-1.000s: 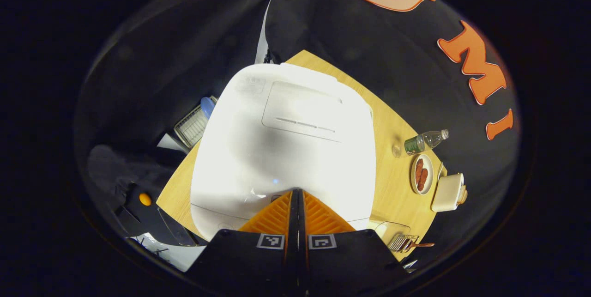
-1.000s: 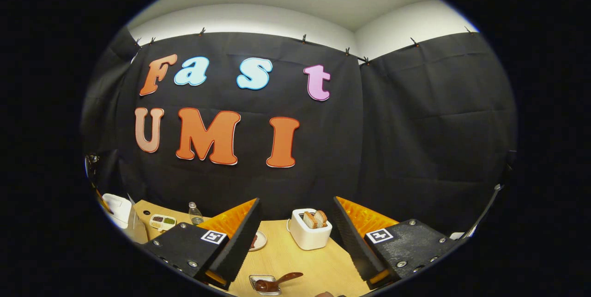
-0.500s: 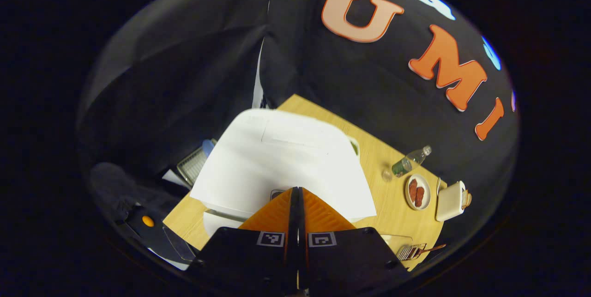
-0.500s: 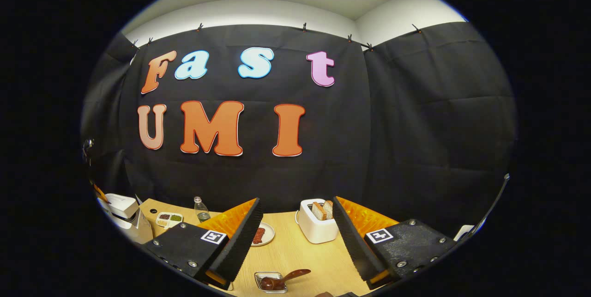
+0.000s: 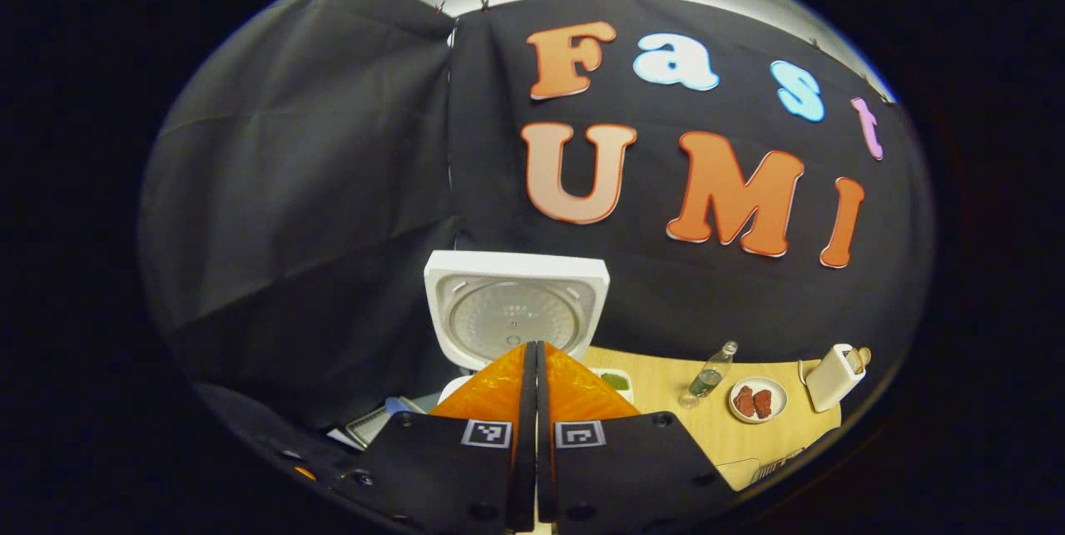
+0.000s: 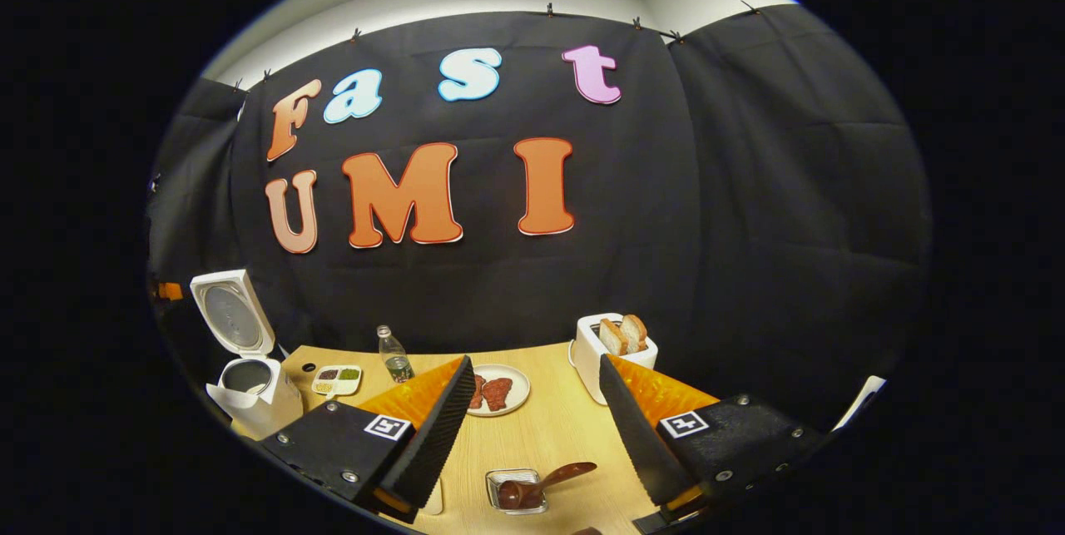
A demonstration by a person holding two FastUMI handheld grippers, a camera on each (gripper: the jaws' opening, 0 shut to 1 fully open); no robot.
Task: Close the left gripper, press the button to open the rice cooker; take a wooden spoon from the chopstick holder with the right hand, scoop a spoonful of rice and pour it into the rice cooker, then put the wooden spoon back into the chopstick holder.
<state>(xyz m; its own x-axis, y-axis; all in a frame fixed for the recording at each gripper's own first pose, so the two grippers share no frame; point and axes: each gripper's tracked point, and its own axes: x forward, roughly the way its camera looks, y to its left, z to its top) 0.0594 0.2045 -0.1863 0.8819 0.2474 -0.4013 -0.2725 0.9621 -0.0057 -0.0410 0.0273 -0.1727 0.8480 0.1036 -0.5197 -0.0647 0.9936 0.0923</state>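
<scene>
The left gripper (image 5: 532, 348) has its two fingers pressed together with nothing between them, and it points level toward the booth wall. Half a second ago it was tipped down over the rice cooker, whose lid was just lifting; a second ago the fingertips sat at the front edge of the shut lid. Now the rice cooker (image 6: 247, 385) stands open at the table's far left, its lid (image 5: 516, 310) swung upright and the inner pot exposed. The button press looks finished.

The right gripper (image 6: 532, 389) hovers above the wooden table (image 6: 541, 435) with its fingers spread wide and empty. Just below, a wooden spoon (image 6: 545, 481) lies in a small metal holder (image 6: 516, 492), handle angled up to the right. Fetching that spoon seems the next step. Beyond are a plate of meat (image 6: 495, 389), a toaster (image 6: 611, 352) and a bottle (image 6: 393, 354).
</scene>
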